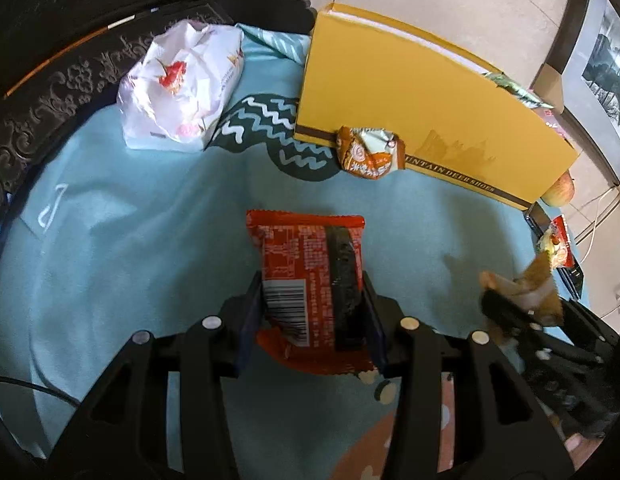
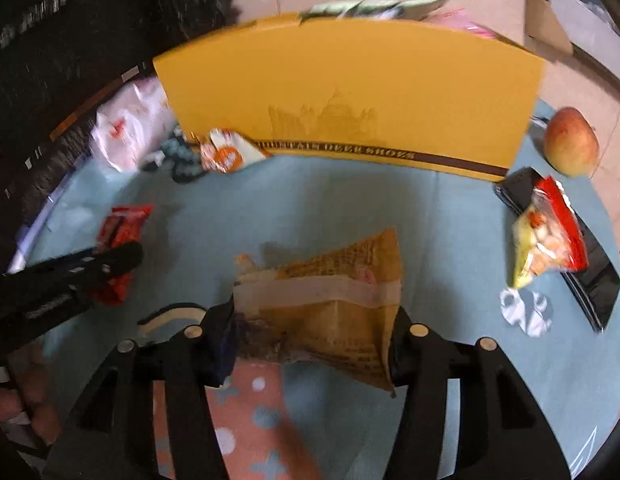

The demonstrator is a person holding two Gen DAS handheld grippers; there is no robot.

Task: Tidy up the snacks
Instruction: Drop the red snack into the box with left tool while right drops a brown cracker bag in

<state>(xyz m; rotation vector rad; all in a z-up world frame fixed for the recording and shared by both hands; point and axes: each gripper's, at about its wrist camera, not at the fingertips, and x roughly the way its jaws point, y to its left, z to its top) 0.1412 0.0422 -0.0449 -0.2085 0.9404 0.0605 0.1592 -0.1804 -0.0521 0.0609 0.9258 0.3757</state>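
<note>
Red snack packet (image 1: 310, 280) – long axis pointing away – pinched by left tongs (image 1: 310, 312); right tongs (image 2: 313, 332) pinch brown packet (image 2: 329, 304).

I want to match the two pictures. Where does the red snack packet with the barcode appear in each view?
Left wrist view: the red snack packet sits at lower centre, held between the fingers of the left gripper.
Right wrist view: the same packet is at the left edge, partly hidden by the left gripper.
Shared landmark: the yellow box standing behind it in both views.
</note>
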